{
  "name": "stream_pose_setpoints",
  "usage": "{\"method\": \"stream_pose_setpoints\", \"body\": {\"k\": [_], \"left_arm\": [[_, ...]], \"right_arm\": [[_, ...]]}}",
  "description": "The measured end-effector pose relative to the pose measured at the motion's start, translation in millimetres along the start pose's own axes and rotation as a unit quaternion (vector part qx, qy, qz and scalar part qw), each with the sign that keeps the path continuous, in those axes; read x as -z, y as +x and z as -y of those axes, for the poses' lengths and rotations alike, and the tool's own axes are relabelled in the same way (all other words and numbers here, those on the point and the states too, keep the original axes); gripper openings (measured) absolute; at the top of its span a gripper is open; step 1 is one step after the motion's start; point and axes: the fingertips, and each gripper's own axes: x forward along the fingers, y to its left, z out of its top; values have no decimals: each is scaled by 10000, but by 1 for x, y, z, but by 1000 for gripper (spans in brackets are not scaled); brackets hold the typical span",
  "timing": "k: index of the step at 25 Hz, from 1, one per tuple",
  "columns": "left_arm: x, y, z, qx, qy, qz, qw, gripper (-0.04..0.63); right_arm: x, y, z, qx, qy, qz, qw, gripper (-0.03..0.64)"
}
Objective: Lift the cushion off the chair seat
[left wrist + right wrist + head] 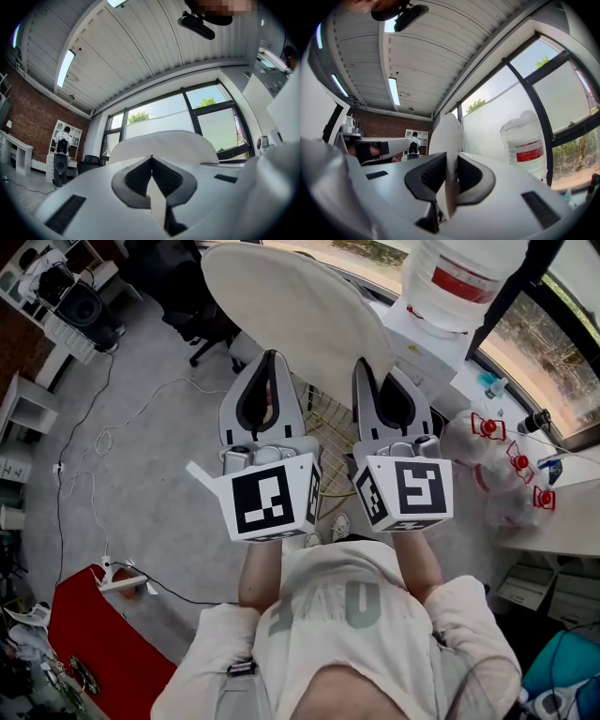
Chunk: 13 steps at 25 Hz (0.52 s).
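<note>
Jaws of the left gripper (270, 367) and right gripper (378, 381) pinch narrowly on the near edge of the cushion (295, 310), held up above the wire chair (330, 432). Such shallow bites may slip, and its far end could knock the jug (461, 273).

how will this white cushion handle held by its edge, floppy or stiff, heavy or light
Probably fairly stiff: the cushion stands out flat from one pinched edge without drooping. Likely light, since the left claw and right claw carry it by thin pinches.
</note>
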Motion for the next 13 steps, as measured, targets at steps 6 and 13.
{"method": "stream_pose_setpoints", "body": {"k": [6, 13], "left_arm": [[1, 2, 6, 38, -14, 5, 10000, 12], [3, 2, 8, 44, 14, -6, 10000, 12]], "right_arm": [[-2, -1, 7, 53, -39, 4, 10000, 44], [-1, -2, 7, 57, -84, 19, 9999, 44]]}}
